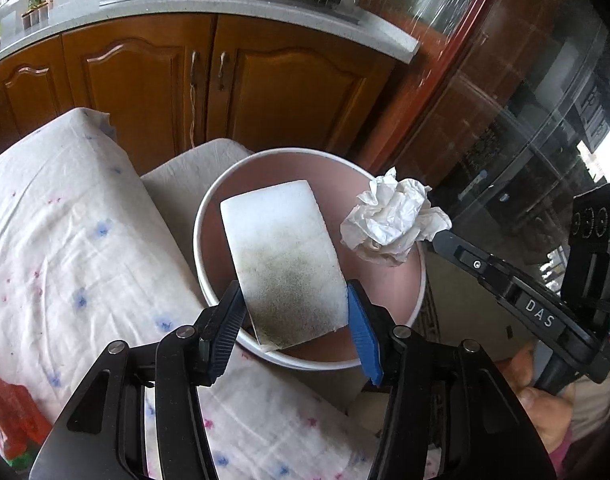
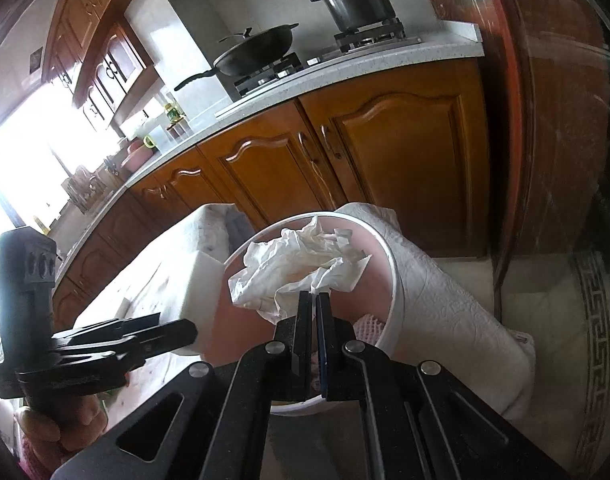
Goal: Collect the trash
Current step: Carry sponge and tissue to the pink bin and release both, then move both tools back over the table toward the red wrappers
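Gripping a white sponge block [image 1: 283, 264] between its blue pads, the left gripper [image 1: 293, 312] points steeply down over a round bin [image 1: 209, 208] with a white rim and pink inner wall; the block stands up and away from the fingers, its near half stained grey-green, its far half clean, and its lower edge sits between the jaws just above the bin's near rim; whether the pads press it hard or only flank it is hard to judge from this angle, though both appear to touch its sides. To the right of that gripper and a little beyond its tips, the right gripper [image 1: 437, 238] reaches in from the side, and a crumpled white tissue [image 1: 393, 220] hangs at its tip over the bin's right rim. From the right wrist, the right gripper [image 2: 313, 304] has its jaws drawn fully together, pinching a fold of the crumpled white tissue [image 2: 301, 264], which bunches just ahead of the fingertips above the bin's opening [image 2: 393, 280]. Left of those fingers, the left gripper [image 2: 187, 334] and the sponge block [image 2: 193, 284] show side-on, with a hand [image 2: 45, 432] on the handle below. A floral cloth [image 1: 65, 240] covers the surface left of the left gripper; wooden cabinets [image 1: 145, 80] and a stove with a wok [image 2: 257, 52] and a pot [image 2: 357, 4] lie beyond both.
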Demonstrator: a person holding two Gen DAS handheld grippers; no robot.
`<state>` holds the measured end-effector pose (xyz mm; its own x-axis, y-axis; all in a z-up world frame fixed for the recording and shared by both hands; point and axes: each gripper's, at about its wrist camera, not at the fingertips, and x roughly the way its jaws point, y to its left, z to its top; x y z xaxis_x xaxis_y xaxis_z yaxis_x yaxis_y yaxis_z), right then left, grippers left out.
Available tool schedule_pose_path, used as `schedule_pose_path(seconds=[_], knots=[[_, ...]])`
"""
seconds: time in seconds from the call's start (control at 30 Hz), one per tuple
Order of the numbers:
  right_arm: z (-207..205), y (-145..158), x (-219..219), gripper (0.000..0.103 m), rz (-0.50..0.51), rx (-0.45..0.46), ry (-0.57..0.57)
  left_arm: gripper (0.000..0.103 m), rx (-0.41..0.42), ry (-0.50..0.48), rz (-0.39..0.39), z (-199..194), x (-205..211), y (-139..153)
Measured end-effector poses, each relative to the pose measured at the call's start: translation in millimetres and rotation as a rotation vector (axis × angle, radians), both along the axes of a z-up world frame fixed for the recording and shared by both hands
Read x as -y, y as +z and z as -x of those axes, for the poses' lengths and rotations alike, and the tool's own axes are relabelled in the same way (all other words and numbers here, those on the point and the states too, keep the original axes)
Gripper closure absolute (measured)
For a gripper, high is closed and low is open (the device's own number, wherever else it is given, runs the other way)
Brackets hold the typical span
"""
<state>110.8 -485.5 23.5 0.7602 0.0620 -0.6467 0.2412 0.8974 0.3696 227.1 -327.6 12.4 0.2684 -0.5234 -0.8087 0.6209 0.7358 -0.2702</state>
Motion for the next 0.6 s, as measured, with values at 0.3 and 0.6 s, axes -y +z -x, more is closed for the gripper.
schedule_pose_path(seconds=[0.3,0.6], knots=[[-2.7,-7.8,12.3,0.087,-0.054,-0.011,-0.016,0.042,-0.037,-0.003,-0.005,-3.0,5.4,-5.5],[7.1,-1.1,11.1,0.064,-0.071,0.026,-0.03,0.035,-0.025,0.027,0.03,5.1,-13.3,1.6]])
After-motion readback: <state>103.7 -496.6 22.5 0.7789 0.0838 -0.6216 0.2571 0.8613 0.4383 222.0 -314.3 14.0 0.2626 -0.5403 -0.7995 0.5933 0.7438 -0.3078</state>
